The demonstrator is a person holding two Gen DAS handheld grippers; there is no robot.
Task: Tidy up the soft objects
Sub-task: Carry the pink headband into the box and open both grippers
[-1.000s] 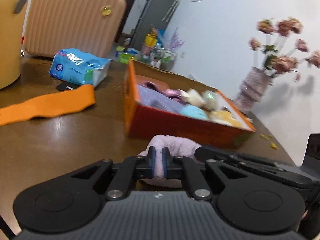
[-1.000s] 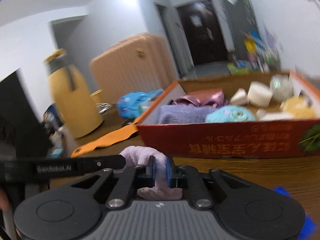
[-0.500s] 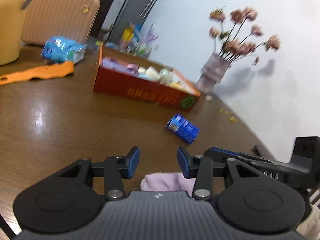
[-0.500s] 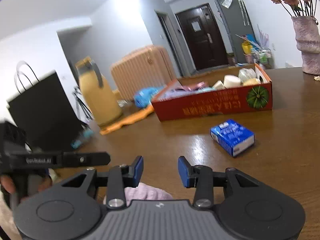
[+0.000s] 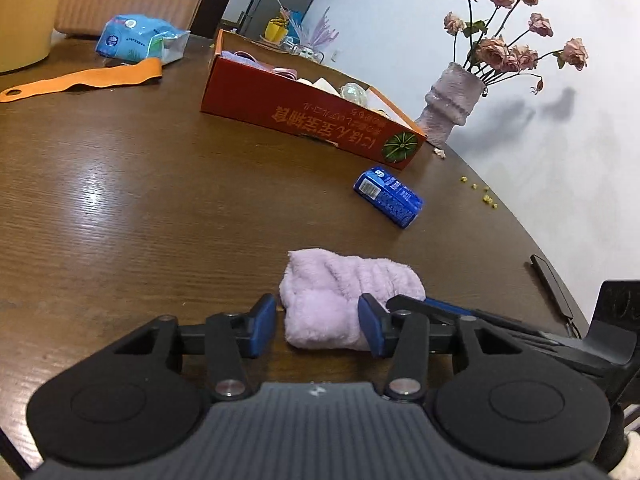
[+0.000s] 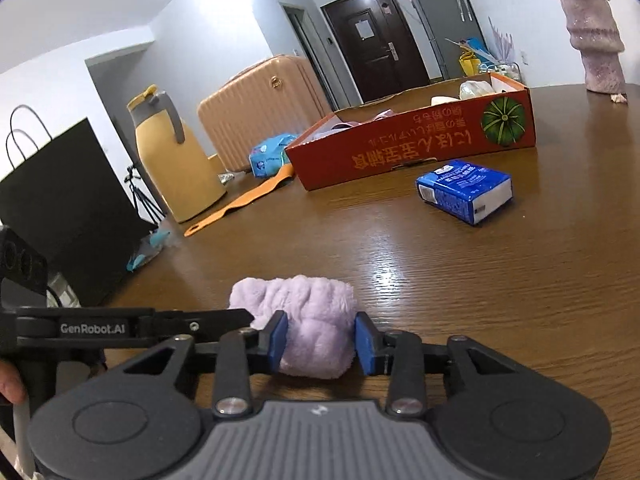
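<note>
The lilac towel [image 5: 348,304] lies rolled on the brown table [image 5: 140,208], near its close edge. The left gripper [image 5: 318,330] is spread wide, its blue pads flanking one end of the roll; the right pad [image 5: 370,326] touches the plush, the left pad stands just clear. The right gripper [image 6: 320,340] straddles the other end [image 6: 308,320], both pads against the fabric without pinching it. Farther in, a blue tissue pack [image 6: 466,190] lies beside the red cardboard box [image 6: 412,146].
</note>
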